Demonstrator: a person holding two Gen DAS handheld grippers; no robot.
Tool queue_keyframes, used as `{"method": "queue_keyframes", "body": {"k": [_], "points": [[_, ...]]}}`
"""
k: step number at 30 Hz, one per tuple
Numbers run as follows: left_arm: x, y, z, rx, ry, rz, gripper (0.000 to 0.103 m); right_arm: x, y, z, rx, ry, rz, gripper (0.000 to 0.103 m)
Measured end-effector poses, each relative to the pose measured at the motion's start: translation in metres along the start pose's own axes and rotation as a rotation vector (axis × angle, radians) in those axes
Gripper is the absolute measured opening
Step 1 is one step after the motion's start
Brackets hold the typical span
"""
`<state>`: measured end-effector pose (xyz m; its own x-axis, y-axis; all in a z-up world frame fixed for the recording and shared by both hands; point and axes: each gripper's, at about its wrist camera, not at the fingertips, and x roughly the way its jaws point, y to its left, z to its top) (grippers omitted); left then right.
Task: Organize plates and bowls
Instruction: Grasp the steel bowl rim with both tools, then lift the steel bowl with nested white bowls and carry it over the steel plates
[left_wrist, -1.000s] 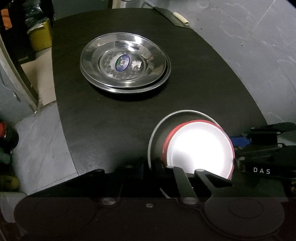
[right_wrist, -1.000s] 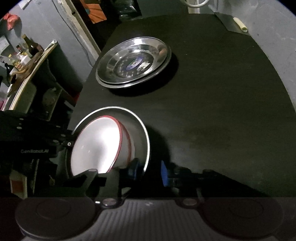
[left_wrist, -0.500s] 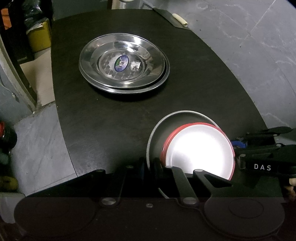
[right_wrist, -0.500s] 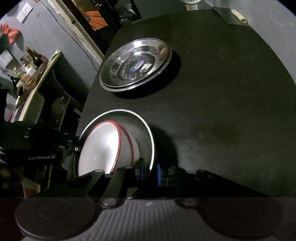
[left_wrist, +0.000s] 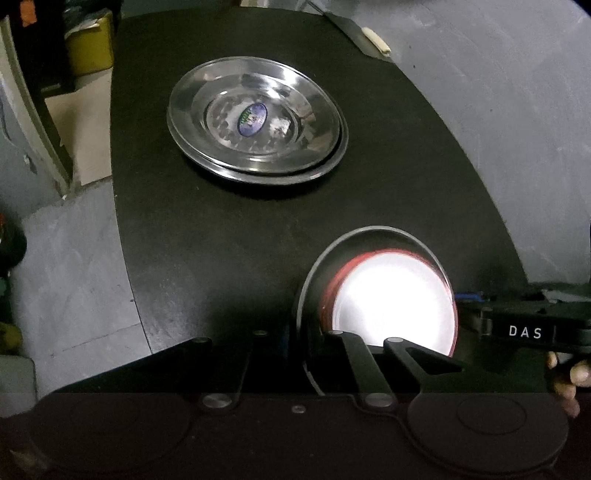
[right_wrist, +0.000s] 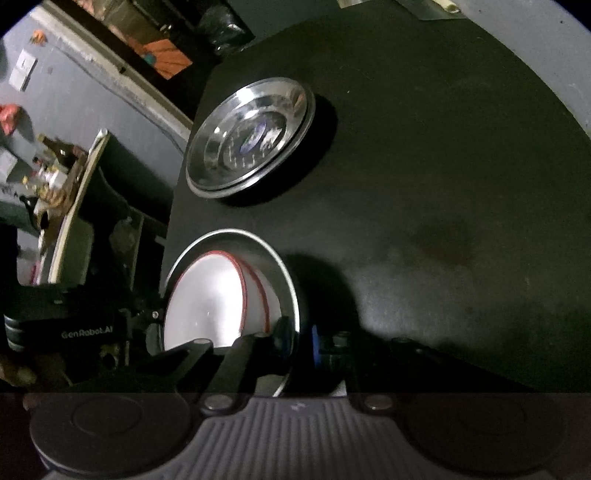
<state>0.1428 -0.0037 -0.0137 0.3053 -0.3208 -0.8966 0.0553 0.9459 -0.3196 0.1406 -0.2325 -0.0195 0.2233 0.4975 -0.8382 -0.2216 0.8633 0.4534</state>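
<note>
On black table (left_wrist: 229, 229): two stacked steel plates (left_wrist: 255, 118); both grippers (left_wrist: 301, 345) (right_wrist: 297, 341) clamp steel bowl (left_wrist: 314, 273) holding seemingly two red-rimmed bowls (left_wrist: 391, 302).

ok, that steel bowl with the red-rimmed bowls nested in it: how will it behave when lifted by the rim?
The steel bowl looks rigid but smooth, so thin-rim grips may slip. The loosely nested red-rimmed bowls sit off-centre, so they'd probably slide or rattle if it tilts. They look ceramic or enamel, possibly chip-prone.
</note>
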Motion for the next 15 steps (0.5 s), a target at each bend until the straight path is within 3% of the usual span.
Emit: {"method": "queue_keyframes", "body": {"k": [15], "points": [[0.0066,0.0063,0.0027,-0.034,0.01,-0.013,0.007,0.0083,-0.0036,0.0043,0.057,0.031,0.001,0.013]]}}
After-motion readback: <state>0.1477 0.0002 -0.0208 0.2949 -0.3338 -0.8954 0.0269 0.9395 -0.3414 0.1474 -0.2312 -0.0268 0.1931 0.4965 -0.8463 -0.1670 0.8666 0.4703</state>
